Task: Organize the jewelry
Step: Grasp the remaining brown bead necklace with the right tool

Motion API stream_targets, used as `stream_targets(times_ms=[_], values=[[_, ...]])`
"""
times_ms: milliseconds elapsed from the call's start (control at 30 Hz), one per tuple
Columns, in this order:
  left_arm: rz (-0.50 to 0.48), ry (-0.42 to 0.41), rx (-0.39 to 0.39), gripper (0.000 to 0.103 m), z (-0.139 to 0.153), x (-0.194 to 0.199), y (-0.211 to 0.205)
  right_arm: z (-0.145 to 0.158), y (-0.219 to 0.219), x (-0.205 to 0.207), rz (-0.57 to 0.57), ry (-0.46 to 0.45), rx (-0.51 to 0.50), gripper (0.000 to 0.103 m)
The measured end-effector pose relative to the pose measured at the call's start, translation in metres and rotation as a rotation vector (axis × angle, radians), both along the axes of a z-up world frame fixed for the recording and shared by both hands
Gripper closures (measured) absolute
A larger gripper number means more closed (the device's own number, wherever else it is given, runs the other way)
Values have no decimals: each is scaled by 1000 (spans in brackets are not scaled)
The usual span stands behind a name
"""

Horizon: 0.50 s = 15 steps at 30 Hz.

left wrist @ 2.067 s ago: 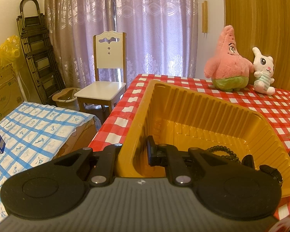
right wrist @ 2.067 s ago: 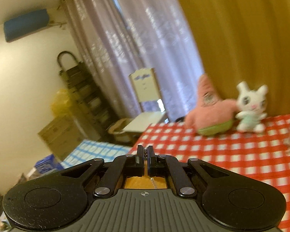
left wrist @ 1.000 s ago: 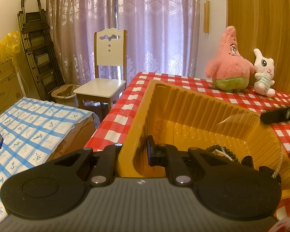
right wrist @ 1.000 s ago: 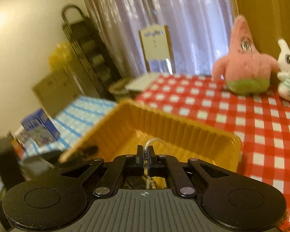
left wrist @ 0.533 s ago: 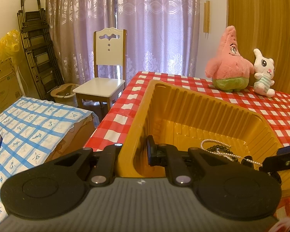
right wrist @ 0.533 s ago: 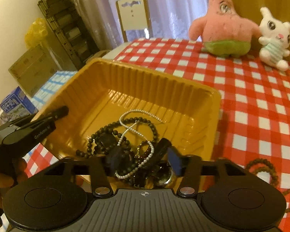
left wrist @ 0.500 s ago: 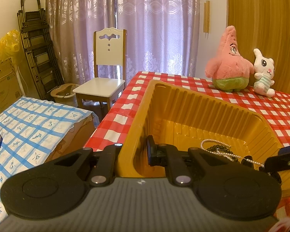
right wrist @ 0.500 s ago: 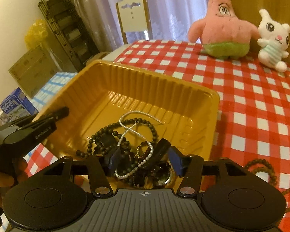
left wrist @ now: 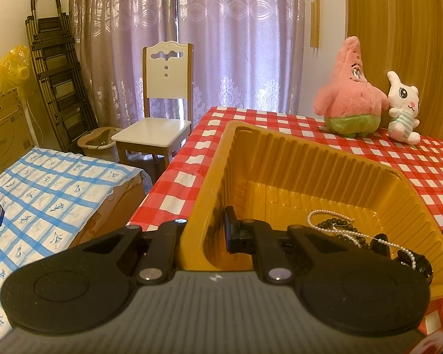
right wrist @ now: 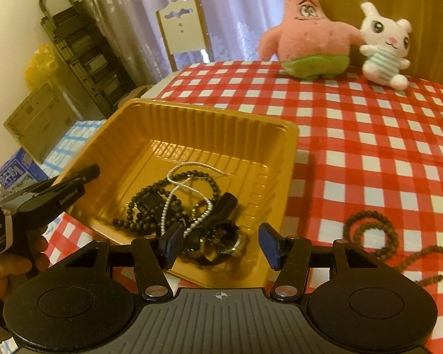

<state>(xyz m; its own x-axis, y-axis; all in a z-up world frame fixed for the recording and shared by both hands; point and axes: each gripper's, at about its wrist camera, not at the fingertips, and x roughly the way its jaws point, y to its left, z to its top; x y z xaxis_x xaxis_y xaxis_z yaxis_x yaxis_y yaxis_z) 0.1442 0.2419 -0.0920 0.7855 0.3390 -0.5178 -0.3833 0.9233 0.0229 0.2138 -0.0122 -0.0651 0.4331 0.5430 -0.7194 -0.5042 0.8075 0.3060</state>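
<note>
The left hand-held gripper [left wrist: 202,234] is clenched on the near-left wall of the gold tray [right wrist: 189,112]; a slip there would jolt it. Past the released, empty right hand-held gripper [right wrist: 218,246], the pearl strand [right wrist: 177,197] lies tangled with black beads [right wrist: 138,215] and may snag, while the brown bead bracelet [right wrist: 375,236] waits on the worktop [right wrist: 369,147] to its right.

right gripper [right wrist: 220,244] – jaws wide apart | over yellow tray [right wrist: 209,118] – pearl necklace [right wrist: 174,194] inside
</note>
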Motion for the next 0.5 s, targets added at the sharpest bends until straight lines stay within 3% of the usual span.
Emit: stream_targets(times_ms=[500], values=[[1,7,-3,91,-4,-4,0,-11,-78,-22,-145,13,-17,46]])
